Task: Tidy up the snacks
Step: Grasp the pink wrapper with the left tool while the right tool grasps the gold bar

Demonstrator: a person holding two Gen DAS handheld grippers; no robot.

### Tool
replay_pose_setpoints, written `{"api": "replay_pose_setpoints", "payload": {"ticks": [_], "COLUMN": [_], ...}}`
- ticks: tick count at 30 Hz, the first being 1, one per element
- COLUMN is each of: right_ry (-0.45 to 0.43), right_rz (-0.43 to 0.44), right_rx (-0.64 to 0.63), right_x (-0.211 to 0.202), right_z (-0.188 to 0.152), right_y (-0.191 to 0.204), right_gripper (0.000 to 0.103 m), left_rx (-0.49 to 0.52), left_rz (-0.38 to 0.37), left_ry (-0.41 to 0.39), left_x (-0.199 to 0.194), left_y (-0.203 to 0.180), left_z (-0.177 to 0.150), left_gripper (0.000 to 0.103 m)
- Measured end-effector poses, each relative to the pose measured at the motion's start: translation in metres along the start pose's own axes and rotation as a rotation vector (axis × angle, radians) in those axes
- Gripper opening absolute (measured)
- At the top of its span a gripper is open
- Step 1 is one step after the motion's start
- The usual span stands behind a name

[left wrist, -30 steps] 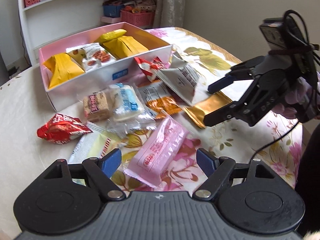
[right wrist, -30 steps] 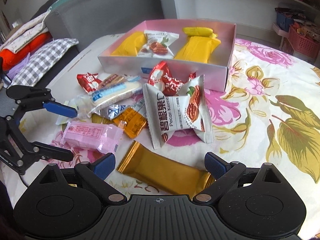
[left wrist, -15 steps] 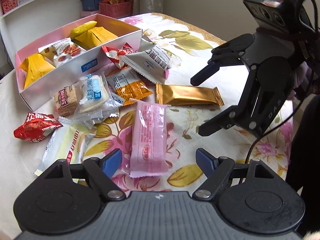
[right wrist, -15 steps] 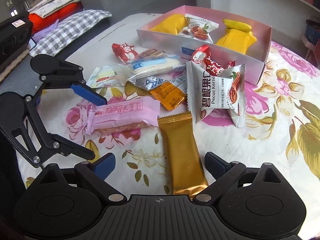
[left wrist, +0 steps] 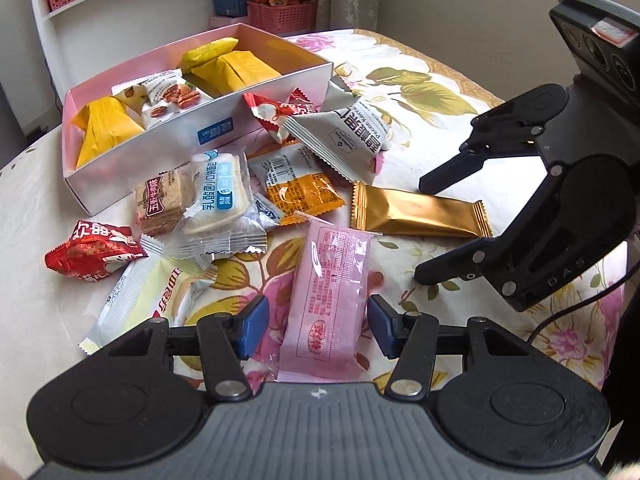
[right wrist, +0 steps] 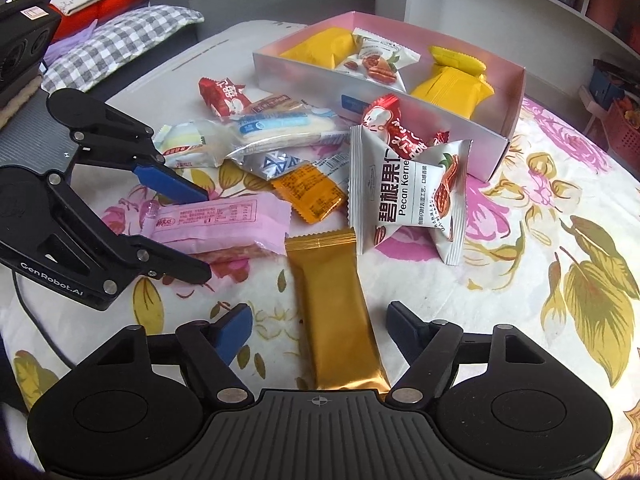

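Both pairs of jaws narrow since a second ago. Our left gripper is closing around the pink packet, our right gripper around the gold bar, pads not yet pressing. Next we pinch, lift, carry both ahead to the box.

Both grippers' jaws are closing, left gripper around the pink packet, right gripper around the gold bar.

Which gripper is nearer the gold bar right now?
Right gripper: the gold bar lies between its closing jaws. The left gripper straddles the pink packet beside it.
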State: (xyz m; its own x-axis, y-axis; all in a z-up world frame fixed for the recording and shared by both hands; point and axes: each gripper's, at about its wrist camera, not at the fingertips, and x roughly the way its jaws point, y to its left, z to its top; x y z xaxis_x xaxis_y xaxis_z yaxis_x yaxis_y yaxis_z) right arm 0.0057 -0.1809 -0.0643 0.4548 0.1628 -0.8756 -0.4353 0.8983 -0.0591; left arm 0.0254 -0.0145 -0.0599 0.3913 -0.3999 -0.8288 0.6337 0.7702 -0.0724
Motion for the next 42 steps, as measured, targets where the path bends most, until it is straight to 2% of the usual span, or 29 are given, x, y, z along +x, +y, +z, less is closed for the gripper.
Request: {"api": "replay_pose_setpoints", "payload": {"ticks": [7, 11, 15, 20, 27, 42], "right_ry": [0.02, 0.019, 0.017, 0.019, 0.008, -0.091], "right_rz": [-0.025, -0.045, -0.056, -0.07, -0.078, -0.064], "right_rx": [0.05, 0.083, 0.106, 0.144, 0.149, 0.203], "right_x": [-0.001, -0.002, -0.002, -0.002, -0.009, -0.039], "right_z": [0.001, 0.003, 0.006, 0.008, 0.009, 0.018], "right_y": [0.002, 0.004, 0.006, 0.002, 0.002, -0.005], "right_gripper": [0.067, 0.053, 0.037, 0.027, 0.027, 0.027], "left_rx": [-0.087, -0.123, -0.161, -0.175, -0.168, -0.18], "left_rz": [0.044, 0.072, 0.066, 0.049, 0.043, 0.013], "left_ry": [0.013, 0.021, 0.026, 0.017, -0.013, -0.095], "left_x": [0.0, 0.0, -0.001, -0.005, -0.015, -0.038], "left_y": [0.0, -0.001, 0.0, 0.0, -0.002, -0.005], "left_z": [0.003, 0.005, 0.005, 0.005, 0.007, 0.016], "left_gripper": [0.041, 0.037, 0.033, 0.03, 0.029, 0.029]}}
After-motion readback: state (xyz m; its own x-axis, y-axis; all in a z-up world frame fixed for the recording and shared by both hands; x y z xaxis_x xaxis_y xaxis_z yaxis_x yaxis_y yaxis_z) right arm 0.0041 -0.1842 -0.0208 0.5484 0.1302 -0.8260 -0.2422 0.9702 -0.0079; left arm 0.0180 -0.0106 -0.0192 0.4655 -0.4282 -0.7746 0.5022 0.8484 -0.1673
